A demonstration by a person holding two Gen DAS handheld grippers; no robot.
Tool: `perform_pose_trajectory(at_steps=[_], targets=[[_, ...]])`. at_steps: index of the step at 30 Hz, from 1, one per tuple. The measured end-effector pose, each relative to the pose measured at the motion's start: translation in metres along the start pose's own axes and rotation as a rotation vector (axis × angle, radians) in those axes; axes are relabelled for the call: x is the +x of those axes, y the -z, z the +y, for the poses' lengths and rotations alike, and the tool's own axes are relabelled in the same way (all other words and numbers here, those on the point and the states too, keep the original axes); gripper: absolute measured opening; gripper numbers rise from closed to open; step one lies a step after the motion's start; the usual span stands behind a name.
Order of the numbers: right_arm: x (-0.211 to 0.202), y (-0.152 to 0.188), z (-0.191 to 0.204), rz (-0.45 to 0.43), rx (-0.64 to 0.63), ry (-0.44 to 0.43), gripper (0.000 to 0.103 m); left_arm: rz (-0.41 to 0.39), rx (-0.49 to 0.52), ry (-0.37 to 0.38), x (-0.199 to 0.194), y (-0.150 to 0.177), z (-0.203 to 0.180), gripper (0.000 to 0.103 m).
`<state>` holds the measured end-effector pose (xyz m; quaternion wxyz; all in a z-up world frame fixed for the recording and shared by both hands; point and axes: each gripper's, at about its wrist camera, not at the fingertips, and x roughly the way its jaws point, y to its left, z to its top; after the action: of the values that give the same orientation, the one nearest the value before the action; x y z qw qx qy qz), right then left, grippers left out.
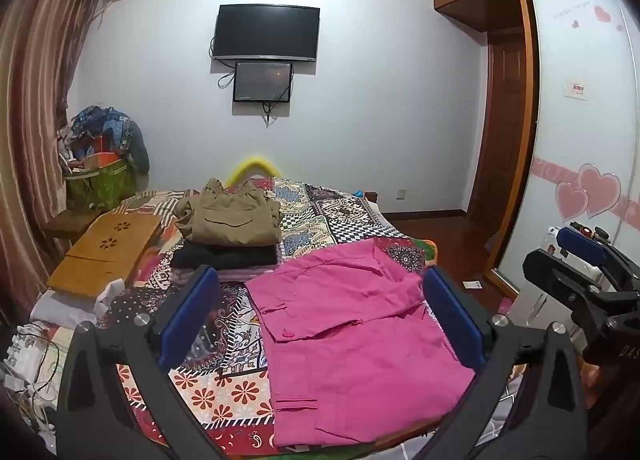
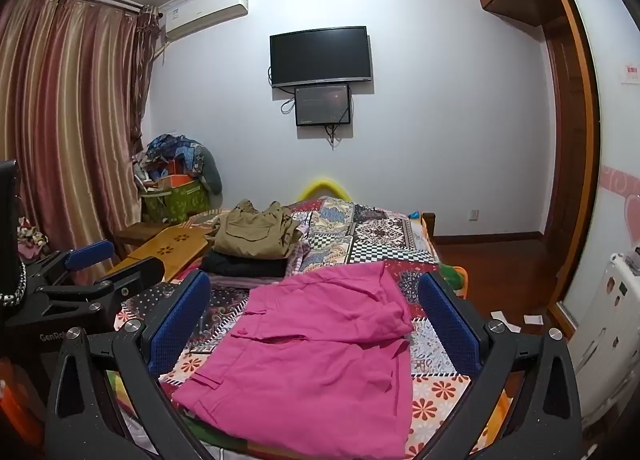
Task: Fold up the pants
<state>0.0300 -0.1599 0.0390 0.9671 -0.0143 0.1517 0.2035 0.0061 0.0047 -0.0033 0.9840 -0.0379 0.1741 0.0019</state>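
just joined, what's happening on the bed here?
A person holds a hand-held gripper in each hand over a patterned bed. Pink pants lie on it, looking partly folded. The left hand-held gripper and the right hand-held gripper are both wide open and grip nothing; the pants lie below and ahead of them. Farther back sits a stack of folded clothes, khaki on top of black.

1. Bright pink pants [image 1: 352, 324] lie spread on a patterned bed quilt [image 1: 224, 380], partly folded, with one layer doubled over and wrinkled at the far right.
2. The waistband, with belt loops and a button tab, faces the near-left edge.
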Motion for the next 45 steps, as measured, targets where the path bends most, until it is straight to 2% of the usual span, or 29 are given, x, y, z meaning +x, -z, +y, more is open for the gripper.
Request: perform_pose_trajectory(at_steps=[45], targets=[[0.0034,0.0021,-0.0015,0.015,0.022,-0.004,0.103,0.005,-0.003,0.001,0.0008,-0.0006,-0.0037,0.103]])
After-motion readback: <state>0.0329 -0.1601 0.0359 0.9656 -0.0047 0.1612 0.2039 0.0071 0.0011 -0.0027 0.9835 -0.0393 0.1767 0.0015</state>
